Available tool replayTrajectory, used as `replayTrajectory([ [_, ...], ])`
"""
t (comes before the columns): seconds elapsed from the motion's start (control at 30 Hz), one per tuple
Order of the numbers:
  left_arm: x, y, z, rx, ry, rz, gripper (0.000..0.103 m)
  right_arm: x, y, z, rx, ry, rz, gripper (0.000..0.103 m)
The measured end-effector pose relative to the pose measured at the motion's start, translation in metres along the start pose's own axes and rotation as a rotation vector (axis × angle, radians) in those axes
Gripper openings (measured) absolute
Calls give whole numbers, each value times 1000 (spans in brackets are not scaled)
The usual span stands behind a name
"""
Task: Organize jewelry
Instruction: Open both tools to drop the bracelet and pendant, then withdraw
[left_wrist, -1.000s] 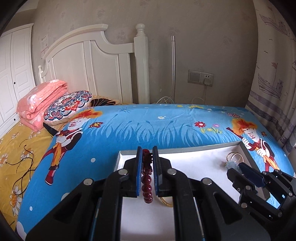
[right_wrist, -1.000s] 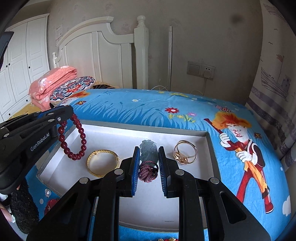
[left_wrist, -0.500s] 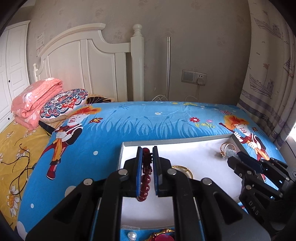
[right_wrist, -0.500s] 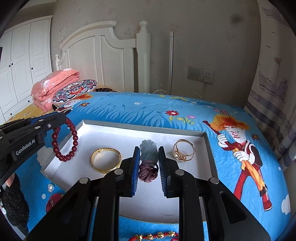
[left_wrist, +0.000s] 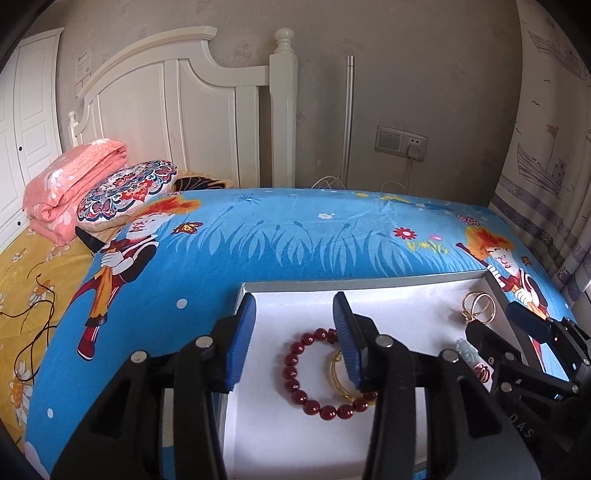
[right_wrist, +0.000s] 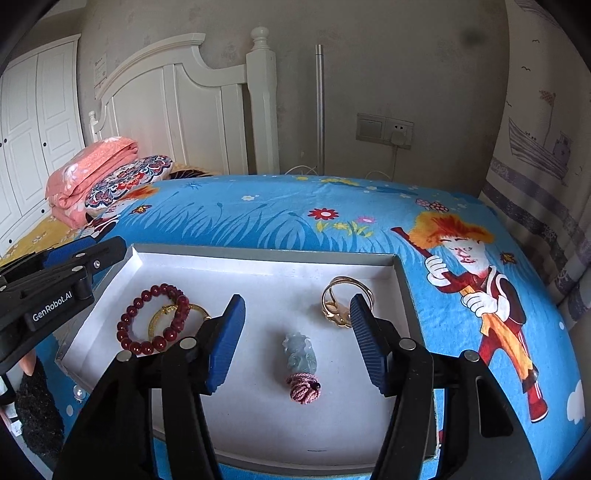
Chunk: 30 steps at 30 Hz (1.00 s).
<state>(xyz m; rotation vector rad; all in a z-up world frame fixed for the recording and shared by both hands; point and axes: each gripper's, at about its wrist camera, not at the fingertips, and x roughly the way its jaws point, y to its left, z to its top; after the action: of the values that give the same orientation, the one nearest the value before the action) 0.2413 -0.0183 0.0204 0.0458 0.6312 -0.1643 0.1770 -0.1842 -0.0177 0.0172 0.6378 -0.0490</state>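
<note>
A shallow white tray (right_wrist: 266, 254) lies on the blue bed sheet. The red bead bracelet (left_wrist: 291, 373) rests flat on the tray floor, partly over a gold bangle (left_wrist: 337, 376). My left gripper (left_wrist: 295, 314) hangs above it with its jaws opening, and the pads touch nothing. The pale jade pendant (right_wrist: 301, 356) with its pink cord knot lies on the tray between the fingers of my right gripper (right_wrist: 297, 310). Those jaws are opening too, with clear gaps on both sides of the pendant. A gold ring (right_wrist: 345, 302) sits just beyond the right fingertip.
The left gripper (right_wrist: 103, 245) reaches over the tray's left rim. A patterned pillow (left_wrist: 129, 188) and a folded pink quilt (left_wrist: 70, 177) lie by the white headboard (left_wrist: 184, 110). A curtain (right_wrist: 546, 184) hangs at the right. A pearl (right_wrist: 77, 393) lies beside the tray.
Both grippers went from shut to open. The red bracelet dropped from the left jaws onto the tray over the bangle. The pendant now lies free between the right fingers.
</note>
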Motion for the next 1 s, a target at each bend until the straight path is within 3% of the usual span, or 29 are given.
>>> replayTrajectory([
  [0.13,-14,10,0,-16,-13,4,45,-12,-4,0,19,-8,21,57],
  [0.27,-52,13,-11,-22,-88,31,73,-45,-5,-7,7,-60,43,57],
  [0.47,-100,0,-54,33,-167,60,83,-82,-18,-40,1,-74,37,57],
  [0.83,-129,-4,-137,-37,-114,77,88,-119,-40,-113,-5,-54,7,57],
  [1.0,-143,-18,-167,12,-142,95,92,-126,-42,-142,-12,-29,9,57],
])
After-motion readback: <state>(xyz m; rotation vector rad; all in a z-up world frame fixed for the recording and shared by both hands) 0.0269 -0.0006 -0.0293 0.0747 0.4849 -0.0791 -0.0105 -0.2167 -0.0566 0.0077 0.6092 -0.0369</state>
